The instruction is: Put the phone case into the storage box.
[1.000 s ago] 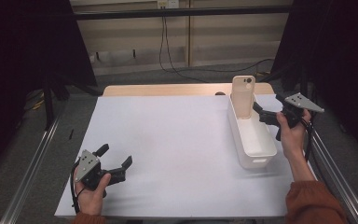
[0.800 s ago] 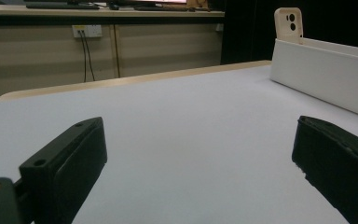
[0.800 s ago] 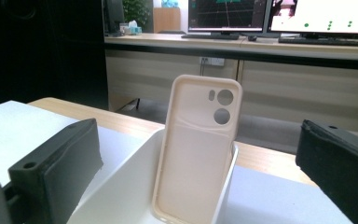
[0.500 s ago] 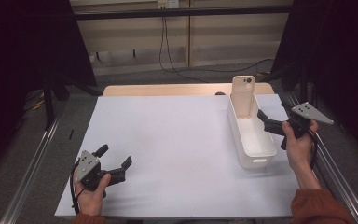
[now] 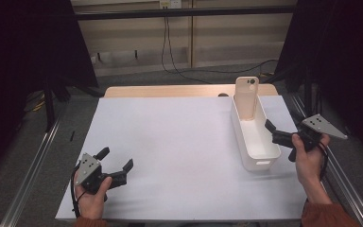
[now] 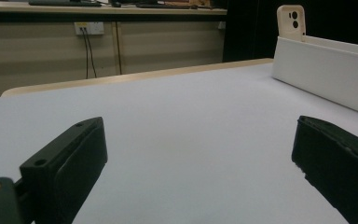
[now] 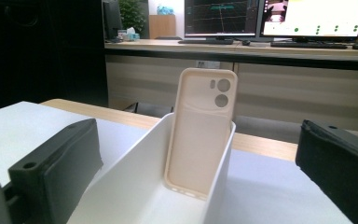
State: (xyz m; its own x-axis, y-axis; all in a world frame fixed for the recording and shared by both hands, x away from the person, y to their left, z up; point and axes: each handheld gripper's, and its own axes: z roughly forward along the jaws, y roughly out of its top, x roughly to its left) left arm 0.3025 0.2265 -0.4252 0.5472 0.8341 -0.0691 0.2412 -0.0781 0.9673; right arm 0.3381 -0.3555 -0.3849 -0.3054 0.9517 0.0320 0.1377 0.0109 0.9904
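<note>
— Supporting surface? 
— Wooden table (image 5: 170, 91), its top covered almost wholly by a white sheet (image 5: 179, 151); bare wood shows as a strip along the far edge.

— Items directly on the sheet? 
— One long white bin (image 5: 255, 142), lying just left of the right gripper (image 5: 283, 135) and well to the right of the left gripper (image 5: 116, 165).

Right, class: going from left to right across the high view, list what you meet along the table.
Left gripper → bare white table sheet → long white plastic bin → right gripper.
</note>
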